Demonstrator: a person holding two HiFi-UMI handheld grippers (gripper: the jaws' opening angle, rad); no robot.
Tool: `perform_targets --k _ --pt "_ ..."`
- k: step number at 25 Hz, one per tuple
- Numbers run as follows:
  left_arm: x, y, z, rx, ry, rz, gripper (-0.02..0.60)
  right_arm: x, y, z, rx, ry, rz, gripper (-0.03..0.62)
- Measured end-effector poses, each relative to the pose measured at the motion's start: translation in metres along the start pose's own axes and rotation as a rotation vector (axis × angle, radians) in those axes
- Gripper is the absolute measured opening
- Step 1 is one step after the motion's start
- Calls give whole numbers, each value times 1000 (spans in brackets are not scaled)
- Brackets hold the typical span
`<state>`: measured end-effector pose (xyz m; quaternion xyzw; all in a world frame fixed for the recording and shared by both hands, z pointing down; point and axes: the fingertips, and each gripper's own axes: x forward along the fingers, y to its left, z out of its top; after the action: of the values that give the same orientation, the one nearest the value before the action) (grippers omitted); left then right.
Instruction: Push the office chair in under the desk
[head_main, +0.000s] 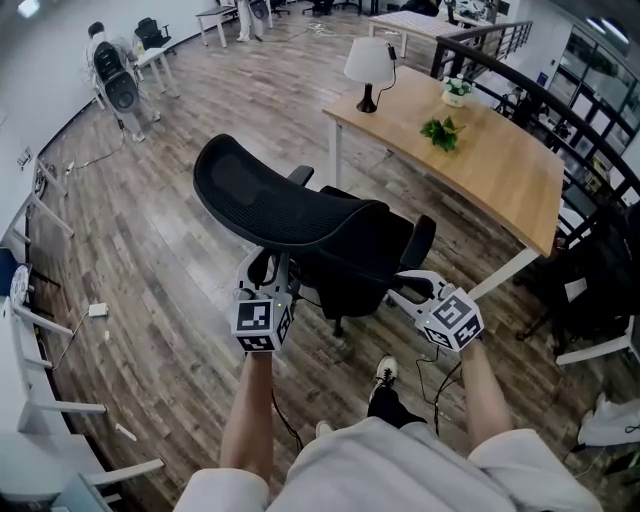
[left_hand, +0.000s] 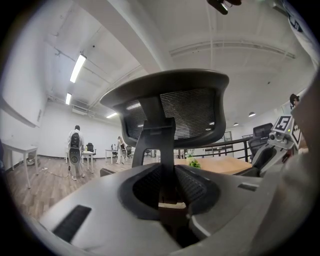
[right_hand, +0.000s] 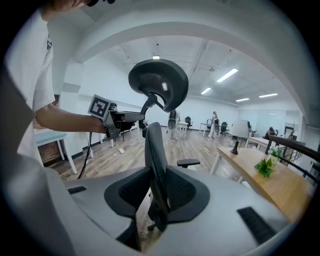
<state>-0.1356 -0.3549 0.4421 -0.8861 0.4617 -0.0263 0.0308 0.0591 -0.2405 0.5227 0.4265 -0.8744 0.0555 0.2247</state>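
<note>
The black mesh-backed office chair (head_main: 340, 250) stood on the wood-plank floor (head_main: 150, 260) just off the long near edge of the light wooden table (head_main: 500, 170). Its seat faced that edge and was not yet under the top. The chair sat between the person and the table, so the table lay straight beyond the chair from both hands. The tall axis of the backrest rose upright in front of them.

The left gripper (head_main: 268, 272) was at the middle of the backrest. Its fingers (left_hand: 90, 200) stood partly apart and were clamped on the black upright spine that carries the headrest.

The right gripper (head_main: 405, 288) was at the backrest's right side, angled a little downward. Its fingers (right_hand: 235, 200) were about half apart with the thin side edge of the mesh back between them. A sliver of floor showed beside that edge, so they probably were not pinching it yet. The left hand therefore looked better placed to drive the push toward the table edge.
</note>
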Motion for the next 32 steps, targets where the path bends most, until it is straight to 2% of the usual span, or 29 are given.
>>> perform_targets --k 3,11,24,32 --pt "11 -2 0 -1 7 1 104 2 -8 0 -27 29 33 117" --pt "33 -3 3 0 -1 -15 104 5 -25 0 -11 2 11 112" --pt "67 -18 2 -10 12 -67 101 -1 -54 -7 27 -13 -53 114" --pt "92 -36 5 -10 30 -106 101 -11 -77 -13 -14 -15 -107 120"
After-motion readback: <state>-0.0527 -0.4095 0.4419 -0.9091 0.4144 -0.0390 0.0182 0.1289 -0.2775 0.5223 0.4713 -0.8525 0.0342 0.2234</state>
